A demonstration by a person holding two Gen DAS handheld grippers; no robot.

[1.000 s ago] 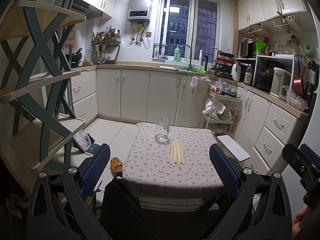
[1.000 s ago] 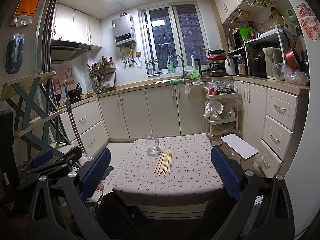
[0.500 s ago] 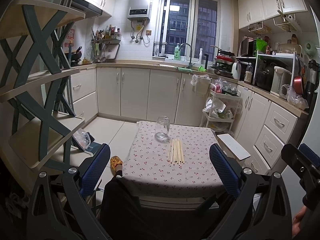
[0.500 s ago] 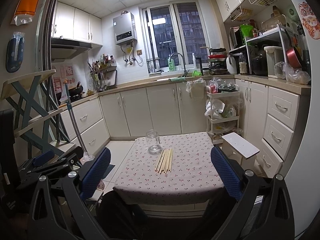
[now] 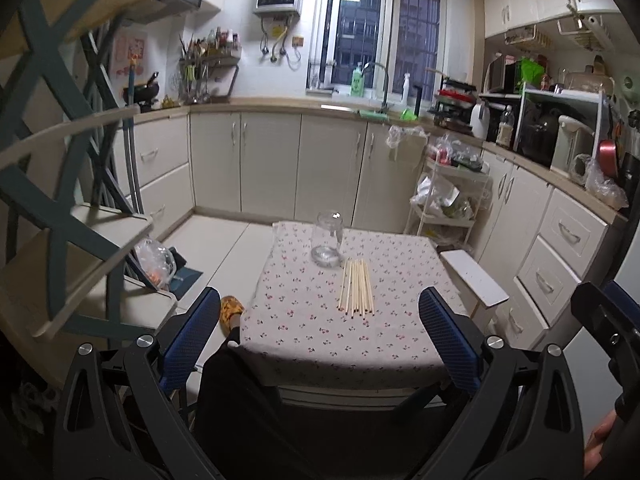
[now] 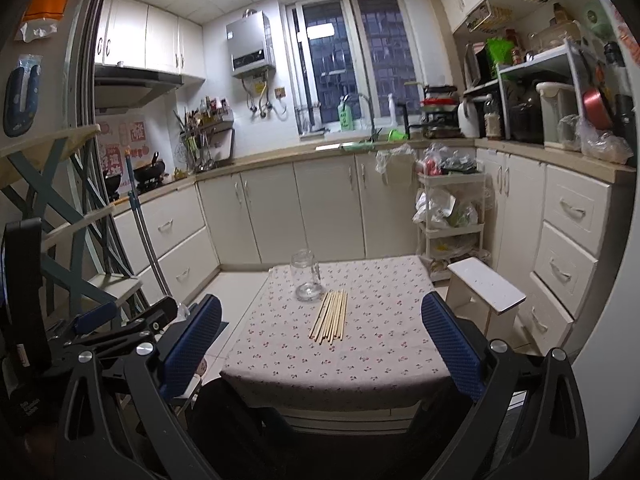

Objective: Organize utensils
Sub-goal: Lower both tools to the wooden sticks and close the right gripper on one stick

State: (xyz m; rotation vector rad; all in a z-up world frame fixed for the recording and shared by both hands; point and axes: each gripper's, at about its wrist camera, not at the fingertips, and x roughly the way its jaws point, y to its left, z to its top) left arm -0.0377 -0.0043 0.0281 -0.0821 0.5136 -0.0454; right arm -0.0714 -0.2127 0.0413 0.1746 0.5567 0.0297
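Blue-padded and spread wide, my left gripper (image 5: 320, 340) hangs well short of the table (image 5: 344, 356), with nothing between its jaws and nothing touching them. My right gripper (image 6: 320, 344) is the same: gaping, empty, held back from the near edge of the flowered cloth. I judge I have them parked here to take in the whole layout before choosing which one goes in first.

Beyond the near hem of the cloth lie the wooden chopsticks (image 5: 356, 290), a loose flat bundle laid side by side and running away from me, so either gripper could close across them from above. Their far tips stop just beside the glass jar (image 5: 328, 242), which stands upright and open-mouthed at the far side of the table. It looks empty, though glare on the glass makes that hard to confirm. That pairing suggests the sticks are meant to end up standing in the jar.

A small white stool (image 6: 486, 290) stands to the right of the table, in front of the cabinets.
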